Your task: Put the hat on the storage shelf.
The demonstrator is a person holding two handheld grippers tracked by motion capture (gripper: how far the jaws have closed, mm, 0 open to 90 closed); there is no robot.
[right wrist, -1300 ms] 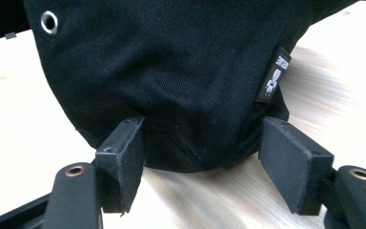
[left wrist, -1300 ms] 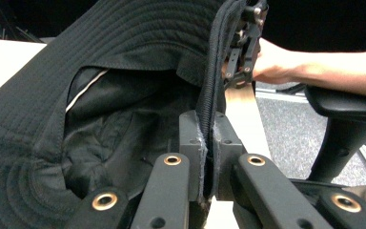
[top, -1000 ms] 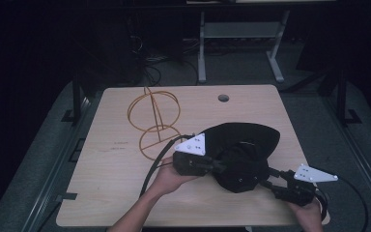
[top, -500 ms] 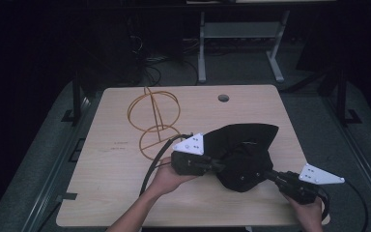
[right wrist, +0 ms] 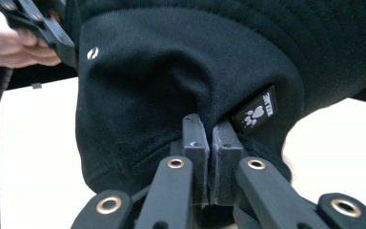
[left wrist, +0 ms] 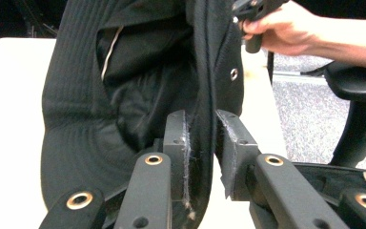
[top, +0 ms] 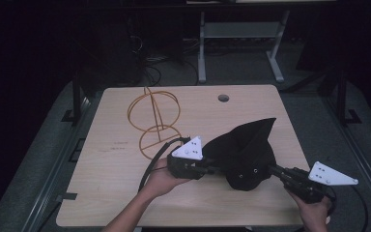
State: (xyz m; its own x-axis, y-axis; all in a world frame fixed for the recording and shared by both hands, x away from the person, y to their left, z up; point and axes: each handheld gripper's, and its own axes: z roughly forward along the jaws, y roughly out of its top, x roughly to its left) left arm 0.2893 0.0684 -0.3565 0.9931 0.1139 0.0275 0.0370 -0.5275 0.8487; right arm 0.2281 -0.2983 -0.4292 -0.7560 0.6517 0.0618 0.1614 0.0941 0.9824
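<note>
Black hat (top: 245,152): right claw (right wrist: 208,138) pinched shut on its edge near a paw label (right wrist: 256,113); left claw (left wrist: 201,143) loosening around the rim

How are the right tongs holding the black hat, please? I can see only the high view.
Observer: In the right gripper view, the right tongs are shut tight on a fold of the hat, right beside a paw-print label.
Operator: Thank you. And the left tongs?
Observer: The left tongs have just been opening. The hat's edge stands between them, with a gap showing on one side.
</note>
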